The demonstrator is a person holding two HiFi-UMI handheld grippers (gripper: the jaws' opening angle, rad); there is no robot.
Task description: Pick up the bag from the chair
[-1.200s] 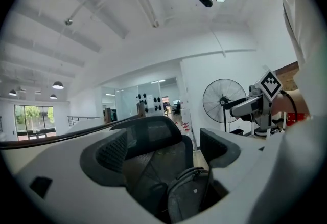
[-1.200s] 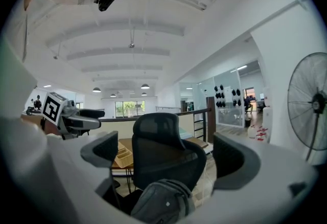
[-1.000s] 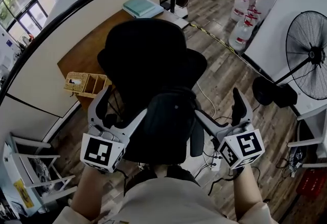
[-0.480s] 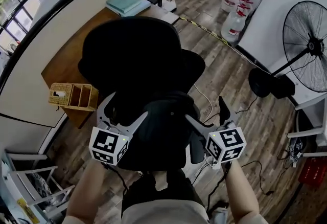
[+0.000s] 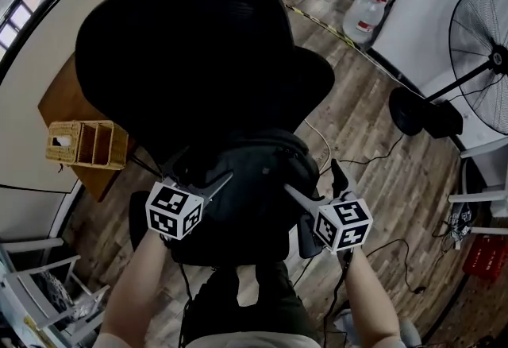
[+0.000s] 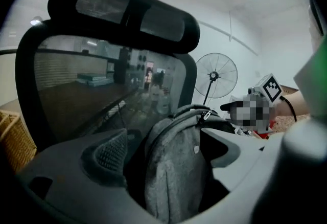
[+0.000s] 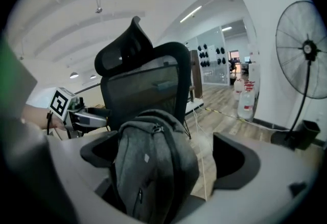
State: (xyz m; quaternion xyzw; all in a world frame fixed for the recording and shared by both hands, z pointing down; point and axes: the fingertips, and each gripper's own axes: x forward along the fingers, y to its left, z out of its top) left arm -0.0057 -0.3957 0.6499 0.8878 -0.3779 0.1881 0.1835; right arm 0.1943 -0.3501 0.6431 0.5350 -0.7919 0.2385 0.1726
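Note:
A dark grey backpack (image 5: 258,179) stands upright on the seat of a black mesh-backed office chair (image 5: 190,60). My left gripper (image 5: 198,169) is open at the bag's left side and my right gripper (image 5: 313,178) is open at its right side. In the left gripper view the bag (image 6: 173,166) rises between the wide-apart jaws of the left gripper (image 6: 168,152), with gaps on both sides. In the right gripper view the bag (image 7: 148,166) fills the left part of the right gripper's (image 7: 168,159) span, with room at its right. The seat under the bag is hidden.
A wooden desk (image 5: 59,100) with a wicker box (image 5: 83,144) lies left of the chair. A standing fan (image 5: 484,44) and water jugs (image 5: 365,13) are at the right. Cables (image 5: 373,247) run over the wood floor. A white frame (image 5: 36,275) stands at lower left.
Both grippers have moved forward and inward, coming up on either side of the bag. The head view has come closer to the chair, which now fills more of the frame.

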